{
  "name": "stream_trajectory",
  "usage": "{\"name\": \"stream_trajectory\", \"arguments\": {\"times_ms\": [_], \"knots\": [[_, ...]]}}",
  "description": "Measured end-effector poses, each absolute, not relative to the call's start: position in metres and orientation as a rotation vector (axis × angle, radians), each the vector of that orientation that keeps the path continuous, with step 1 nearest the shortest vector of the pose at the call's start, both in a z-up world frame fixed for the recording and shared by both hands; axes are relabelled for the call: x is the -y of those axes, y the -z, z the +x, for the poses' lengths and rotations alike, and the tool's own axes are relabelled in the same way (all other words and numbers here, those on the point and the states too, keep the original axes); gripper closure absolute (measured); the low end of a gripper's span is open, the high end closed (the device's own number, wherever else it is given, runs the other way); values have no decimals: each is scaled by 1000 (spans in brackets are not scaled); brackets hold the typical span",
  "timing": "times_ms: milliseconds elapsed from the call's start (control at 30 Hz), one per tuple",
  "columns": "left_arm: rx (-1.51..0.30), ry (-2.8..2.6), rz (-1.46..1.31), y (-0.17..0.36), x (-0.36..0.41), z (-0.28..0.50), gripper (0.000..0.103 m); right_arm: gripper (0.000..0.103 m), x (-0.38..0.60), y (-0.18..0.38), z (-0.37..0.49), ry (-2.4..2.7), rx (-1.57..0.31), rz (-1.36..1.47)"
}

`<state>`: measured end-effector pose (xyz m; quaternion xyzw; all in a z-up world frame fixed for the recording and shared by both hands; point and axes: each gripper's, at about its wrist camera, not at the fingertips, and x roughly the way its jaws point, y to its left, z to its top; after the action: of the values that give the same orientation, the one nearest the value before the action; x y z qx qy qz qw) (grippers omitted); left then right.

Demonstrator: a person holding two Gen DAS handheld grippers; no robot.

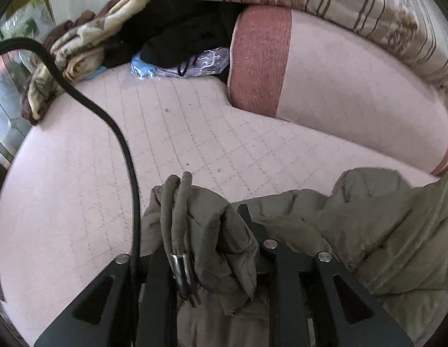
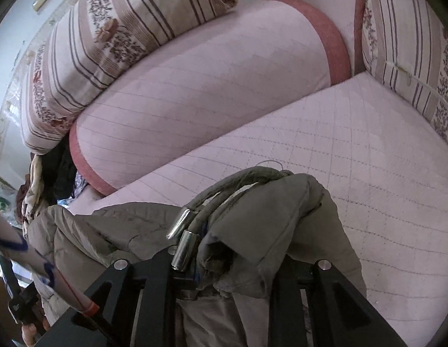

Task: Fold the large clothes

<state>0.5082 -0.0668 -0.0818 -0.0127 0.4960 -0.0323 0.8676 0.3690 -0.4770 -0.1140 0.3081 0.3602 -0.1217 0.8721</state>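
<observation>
While each claw is pinched on a bunched corner of the olive padded jacket [image 1: 354, 225], the garment hangs between them at six o'clock in both wrist views, low over the pink quilted sofa seat [image 1: 195, 121]. The left gripper [image 1: 212, 240] clamps cloth beside two drawcords with metal tips [image 1: 180, 263], and the right gripper [image 2: 238, 248] bites a similar wad, its own metal cord ends [image 2: 183, 243] at nine o'clock of the fold. To do this well, I judge both hands should travel level toward the bolster [image 2: 212, 86] at twelve o'clock, keeping the edge taut, and lay it flat before letting go.
</observation>
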Motion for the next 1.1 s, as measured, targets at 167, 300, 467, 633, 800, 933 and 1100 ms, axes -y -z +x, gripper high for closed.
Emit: {"name": "stream_trajectory", "arguments": {"times_ms": [167,300,467,633,800,933,1100], "knots": [[-986,223,-264,46,33,490,43,37,480,96,352,206,-677,684],[-908,247,-357,8,13,470,29,7,472,62,323,302,-549,577],[-852,257,-297,-31,6,432,29,9,442,28,299,282,-542,452],[-789,203,-197,-39,-8,363,29,38,375,17,289,164,-591,308],[-760,102,-150,-2,-30,290,27,46,289,26,294,11,-629,154],[-795,56,-150,42,-40,271,27,46,243,55,334,56,-680,42],[-820,43,-52,66,-38,288,27,42,250,95,401,187,-748,42]]}}
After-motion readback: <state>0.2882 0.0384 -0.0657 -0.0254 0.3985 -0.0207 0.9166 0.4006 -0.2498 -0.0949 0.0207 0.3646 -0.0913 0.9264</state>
